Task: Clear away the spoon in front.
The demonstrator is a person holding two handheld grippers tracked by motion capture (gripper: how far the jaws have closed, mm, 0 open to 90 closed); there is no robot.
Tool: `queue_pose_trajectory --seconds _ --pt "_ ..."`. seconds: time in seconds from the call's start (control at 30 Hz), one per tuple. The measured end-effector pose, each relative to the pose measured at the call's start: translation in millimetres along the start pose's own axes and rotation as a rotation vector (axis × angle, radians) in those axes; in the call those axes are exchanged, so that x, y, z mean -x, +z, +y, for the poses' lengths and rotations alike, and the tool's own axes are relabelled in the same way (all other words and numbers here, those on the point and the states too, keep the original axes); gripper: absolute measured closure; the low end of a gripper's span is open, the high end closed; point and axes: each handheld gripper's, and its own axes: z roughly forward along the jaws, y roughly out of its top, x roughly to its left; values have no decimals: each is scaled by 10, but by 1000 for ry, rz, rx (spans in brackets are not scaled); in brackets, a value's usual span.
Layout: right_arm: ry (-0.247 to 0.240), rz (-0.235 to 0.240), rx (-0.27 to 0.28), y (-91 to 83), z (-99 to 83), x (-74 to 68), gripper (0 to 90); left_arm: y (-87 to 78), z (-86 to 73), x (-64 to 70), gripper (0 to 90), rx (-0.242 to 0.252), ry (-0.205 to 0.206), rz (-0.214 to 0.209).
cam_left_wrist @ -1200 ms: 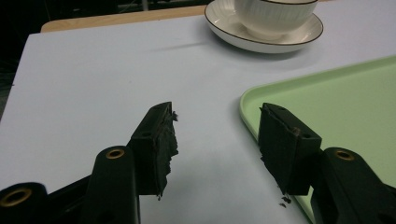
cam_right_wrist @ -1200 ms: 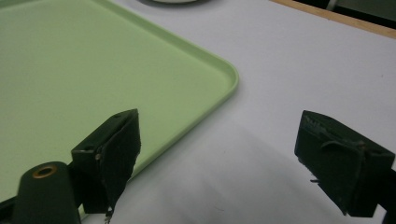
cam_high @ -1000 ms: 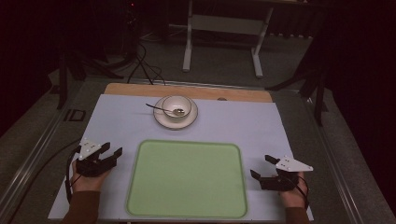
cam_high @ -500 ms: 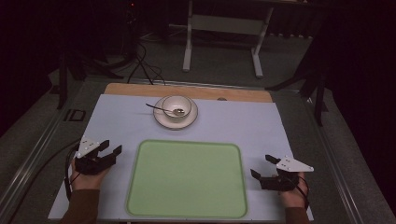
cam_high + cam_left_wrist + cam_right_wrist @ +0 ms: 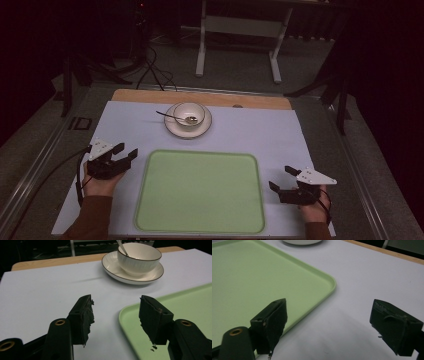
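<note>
Both grippers sit with jaws spread wide and empty: left gripper [image 5: 121,153] just beside the left rim of the flat pale-green plastic tray [image 5: 200,192], right gripper [image 5: 281,179] just beside its right rim. The white ceramic bowl [image 5: 189,114], holding a metal spoon [image 5: 172,117], stands on a white saucer [image 5: 188,128] beyond the tray's far edge. Judgement: likely step is moving the crockery onto the tray; grip the saucer rim squarely and lift level so the spoon stays put.

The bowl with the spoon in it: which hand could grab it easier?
Probably the left. The left gripper sits open, nearer the bowl, its jaws facing it. The right gripper, also open, sits farther back beside the green tray.
</note>
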Motion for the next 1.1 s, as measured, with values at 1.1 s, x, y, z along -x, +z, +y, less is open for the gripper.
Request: queue_pose_trajectory --seconds 1.1 --pt "-3 -2 -5 -4 -3 10 143 470 500 176 465 -2 40 -34"
